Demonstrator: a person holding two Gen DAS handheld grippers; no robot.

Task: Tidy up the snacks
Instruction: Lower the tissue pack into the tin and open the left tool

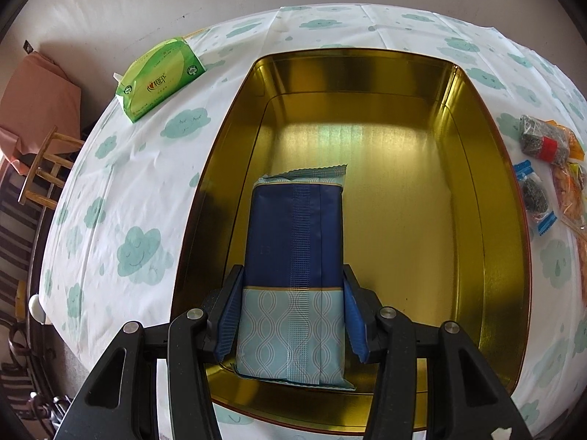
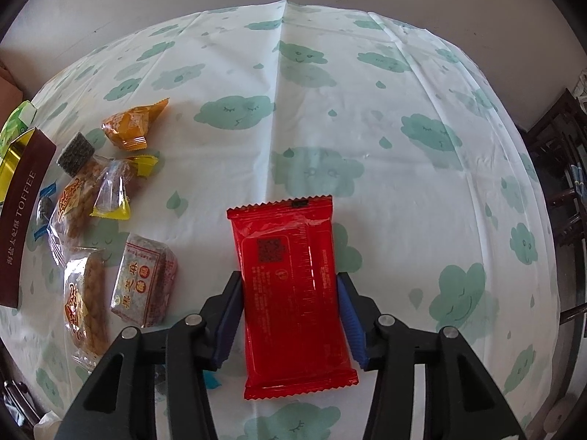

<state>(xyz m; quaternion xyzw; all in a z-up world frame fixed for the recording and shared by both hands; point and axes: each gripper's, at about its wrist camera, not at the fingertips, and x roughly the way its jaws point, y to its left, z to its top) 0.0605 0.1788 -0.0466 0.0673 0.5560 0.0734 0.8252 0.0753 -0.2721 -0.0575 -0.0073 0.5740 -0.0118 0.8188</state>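
Note:
In the left wrist view my left gripper (image 1: 293,293) is shut on a dark blue and light blue snack packet (image 1: 295,242), held over the near part of an open gold tin (image 1: 488,220); the tin holds nothing else. In the right wrist view my right gripper (image 2: 290,293) has its fingers against both sides of a red snack packet (image 2: 293,286) that lies on the cloud-print tablecloth (image 2: 367,110). The tin's brown "TOFFEE" wall (image 2: 22,227) shows at the far left there.
A green tissue pack (image 1: 157,77) lies left of the tin. Several loose snacks lie between tin and red packet: an orange packet (image 2: 134,123), a yellow-edged one (image 2: 113,190), a sesame block (image 2: 145,282), clear bags of brittle (image 2: 86,293). Wooden chairs stand beyond the table edges.

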